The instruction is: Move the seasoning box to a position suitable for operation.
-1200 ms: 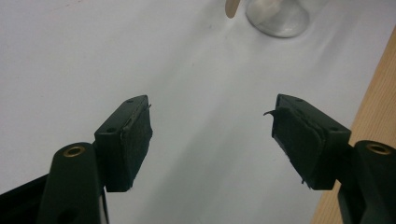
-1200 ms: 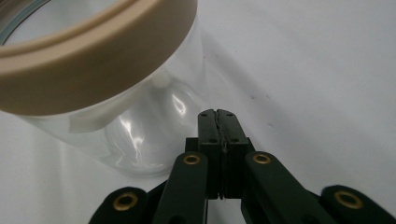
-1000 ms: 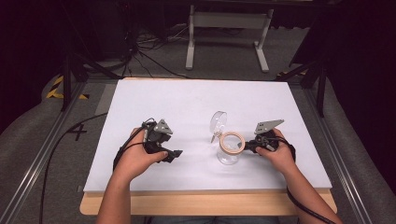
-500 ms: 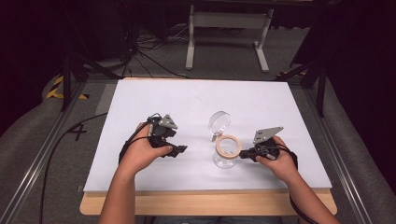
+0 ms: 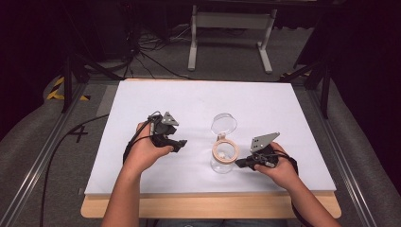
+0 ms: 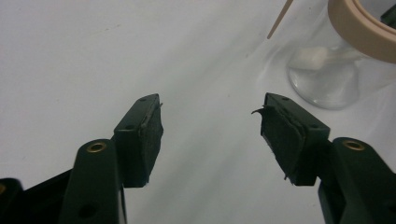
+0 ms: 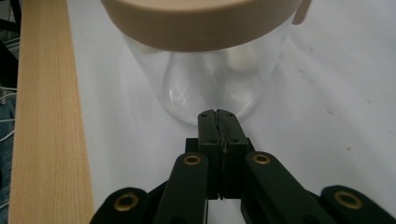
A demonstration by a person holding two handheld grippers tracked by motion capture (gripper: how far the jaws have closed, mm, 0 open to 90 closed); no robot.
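A clear jar with a tan rim stands on the white board; its clear hinged lid is tipped open behind it. My left gripper rests left of the jar, apart from it. In the left gripper view its jaws are open over bare board and have just been closing, with nothing between them; the jar is at the upper right. My right gripper is shut and empty at the jar's right. In the right gripper view its tips point at the foot of the jar.
The board lies on a wooden table whose near edge runs just below both hands and shows as a wood strip in the right gripper view. Cables trail off the table's left side. A metal stand is beyond the far edge.
My right hand has drawn its shut gripper back toward the near edge, to the jar's lower right. The left gripper has stayed in place, jaws slightly narrower.
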